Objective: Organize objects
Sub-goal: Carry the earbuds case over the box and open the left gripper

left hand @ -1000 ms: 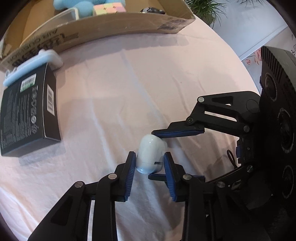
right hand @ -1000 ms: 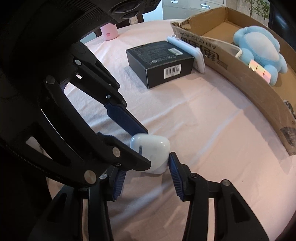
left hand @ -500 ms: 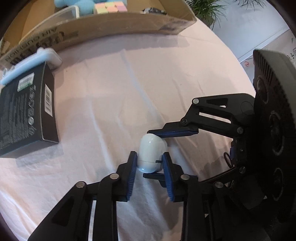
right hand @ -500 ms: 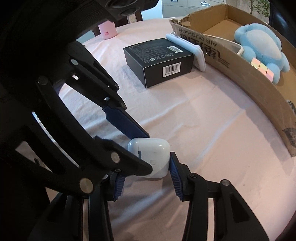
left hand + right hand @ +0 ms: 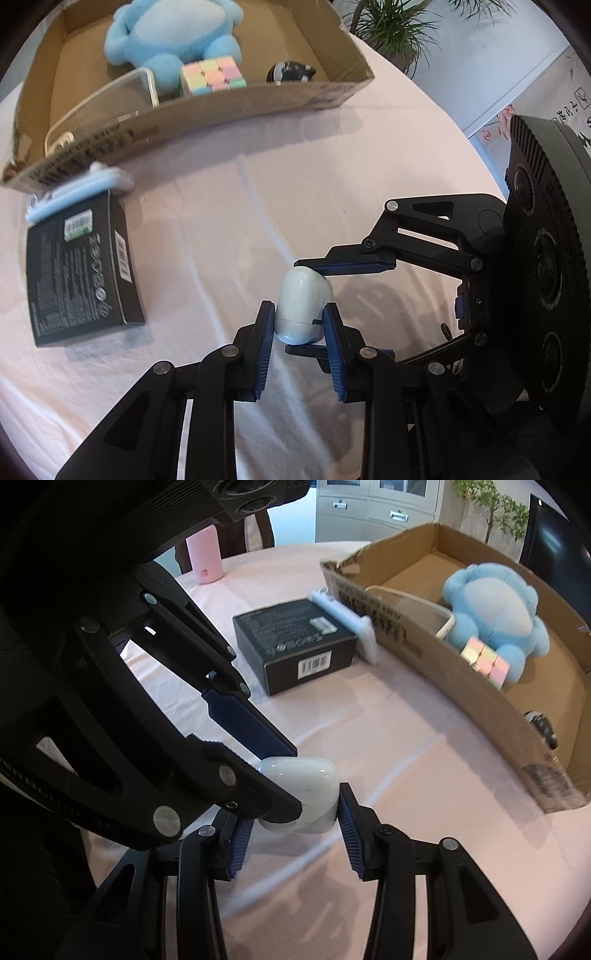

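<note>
Both tongs are gripping the same white earbud case [image 5: 301, 308] at once. The left tongs [image 5: 300, 325] are closing narrowly on its lower part, the blue pads pressing both sides, while the right tongs [image 5: 291, 819] are clamping it across a wider span, one pad at its top and one beneath, as the left wrist view shows. The case is being held just above the pink cloth of the surface [image 5: 221, 206], over its middle area, and looks clear of the cloth, though the gap is hard to judge.

Toward the far edge of the surface a long cardboard box [image 5: 236, 110] is lying open. Inside it a blue plush toy [image 5: 170, 33] is sitting, with a pastel puzzle cube [image 5: 212, 75] touching its front, a clear-rimmed container [image 5: 110, 99] beside it, and a small black-and-white object [image 5: 290, 72] near the box's right end.

Just outside the box's near wall a black product box [image 5: 291, 646] is lying flat on the surface, and a pale blue phone-like slab [image 5: 347, 626] is standing on edge between it and the cardboard wall, touching both. A pink cup [image 5: 204, 557] is standing near the surface's far left edge in the right wrist view.
</note>
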